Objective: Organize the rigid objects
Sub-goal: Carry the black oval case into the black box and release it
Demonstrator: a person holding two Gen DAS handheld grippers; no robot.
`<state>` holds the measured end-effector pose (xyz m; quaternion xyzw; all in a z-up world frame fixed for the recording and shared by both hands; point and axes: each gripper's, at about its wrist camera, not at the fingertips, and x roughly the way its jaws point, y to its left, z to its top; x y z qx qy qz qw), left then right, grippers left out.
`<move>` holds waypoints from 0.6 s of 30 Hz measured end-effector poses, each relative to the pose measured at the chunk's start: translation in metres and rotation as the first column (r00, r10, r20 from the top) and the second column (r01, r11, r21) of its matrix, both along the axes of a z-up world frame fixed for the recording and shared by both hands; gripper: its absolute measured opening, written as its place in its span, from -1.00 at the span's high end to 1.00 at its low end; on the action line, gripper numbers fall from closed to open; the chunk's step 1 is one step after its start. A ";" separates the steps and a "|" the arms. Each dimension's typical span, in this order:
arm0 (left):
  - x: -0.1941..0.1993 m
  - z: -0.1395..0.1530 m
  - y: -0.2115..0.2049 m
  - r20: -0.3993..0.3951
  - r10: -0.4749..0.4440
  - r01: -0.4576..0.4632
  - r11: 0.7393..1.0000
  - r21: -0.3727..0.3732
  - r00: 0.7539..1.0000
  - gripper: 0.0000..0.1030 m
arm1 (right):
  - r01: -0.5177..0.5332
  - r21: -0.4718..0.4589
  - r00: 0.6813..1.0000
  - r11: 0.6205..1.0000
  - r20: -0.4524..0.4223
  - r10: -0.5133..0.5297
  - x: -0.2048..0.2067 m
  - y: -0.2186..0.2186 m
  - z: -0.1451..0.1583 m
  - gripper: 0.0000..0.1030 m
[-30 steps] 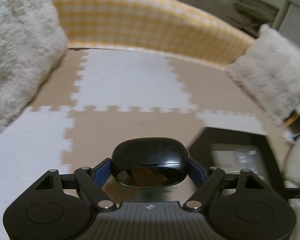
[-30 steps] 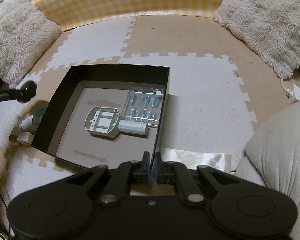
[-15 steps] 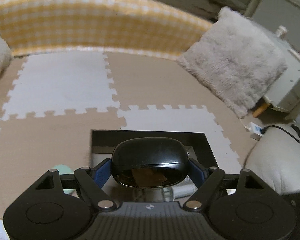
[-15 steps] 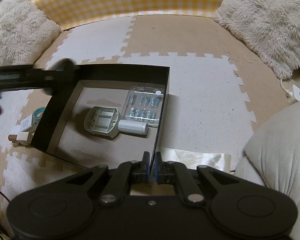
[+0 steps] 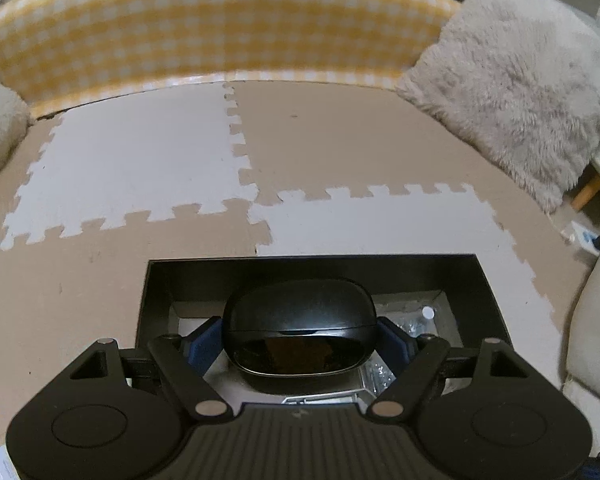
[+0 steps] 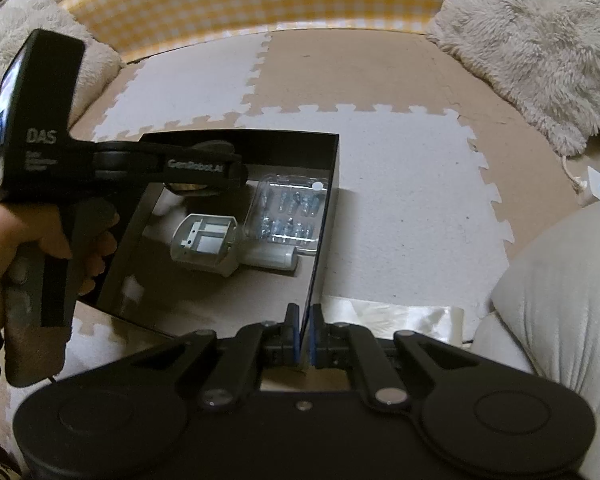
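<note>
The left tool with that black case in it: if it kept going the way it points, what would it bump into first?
Probably the floor of the black box, near the clear plastic pack; the left tool and its black case already point down into it. Depth is unclear.

Dim, warm indoor light left both fisheye views grainy and soft, corners vignetted black and the checkered cushion (image 5: 220, 28) bowed into an arc (glare glinted on the glossy black case (image 5: 298, 338)).

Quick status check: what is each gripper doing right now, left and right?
Left gripper: closed on the black case, above the black box.
Right gripper: shut on the black box's near wall.
</note>
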<state>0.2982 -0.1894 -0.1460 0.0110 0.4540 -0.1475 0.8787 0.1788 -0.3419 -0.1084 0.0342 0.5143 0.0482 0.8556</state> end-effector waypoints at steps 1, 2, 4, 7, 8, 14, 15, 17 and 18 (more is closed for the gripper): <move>0.000 -0.001 -0.002 -0.001 -0.008 0.008 1.000 0.005 1.000 -0.57 | 0.000 -0.001 1.000 1.000 0.000 0.000 0.000 0.000 0.000 0.90; 0.000 -0.001 -0.004 -0.002 -0.014 0.014 1.000 0.012 1.000 -0.57 | -0.001 -0.002 1.000 1.000 0.000 0.001 0.000 0.000 0.000 0.90; 0.000 -0.003 -0.006 -0.001 -0.011 0.011 1.000 0.029 1.000 -0.57 | 0.000 -0.002 1.000 1.000 0.000 0.000 -0.001 0.000 0.000 0.90; 0.001 -0.003 -0.005 0.008 -0.004 0.004 1.000 0.020 1.000 -0.58 | -0.001 -0.003 1.000 1.000 0.000 0.001 -0.001 0.000 0.000 0.90; 0.002 -0.002 -0.004 0.006 -0.001 0.001 1.000 0.015 1.000 -0.59 | 0.000 -0.002 1.000 1.000 -0.001 0.000 -0.001 0.000 0.000 0.90; 0.001 0.003 0.006 -0.013 0.008 -0.008 1.000 -0.013 1.000 -0.64 | 0.001 -0.001 1.000 1.000 -0.001 -0.001 -0.001 0.000 0.000 0.90; 0.000 0.004 0.008 -0.019 0.008 -0.009 1.000 -0.021 1.000 -0.67 | 0.001 -0.001 1.000 1.000 -0.001 -0.001 -0.001 0.000 0.000 0.90; -0.003 0.005 0.011 -0.026 0.004 -0.005 1.000 -0.029 1.000 -0.70 | 0.000 -0.002 1.000 1.000 -0.001 0.000 0.000 0.000 0.000 0.90; -0.005 0.007 0.012 -0.028 -0.002 0.002 1.000 -0.030 1.000 -0.71 | 0.001 -0.001 1.000 1.000 -0.001 -0.001 -0.001 0.000 0.000 0.90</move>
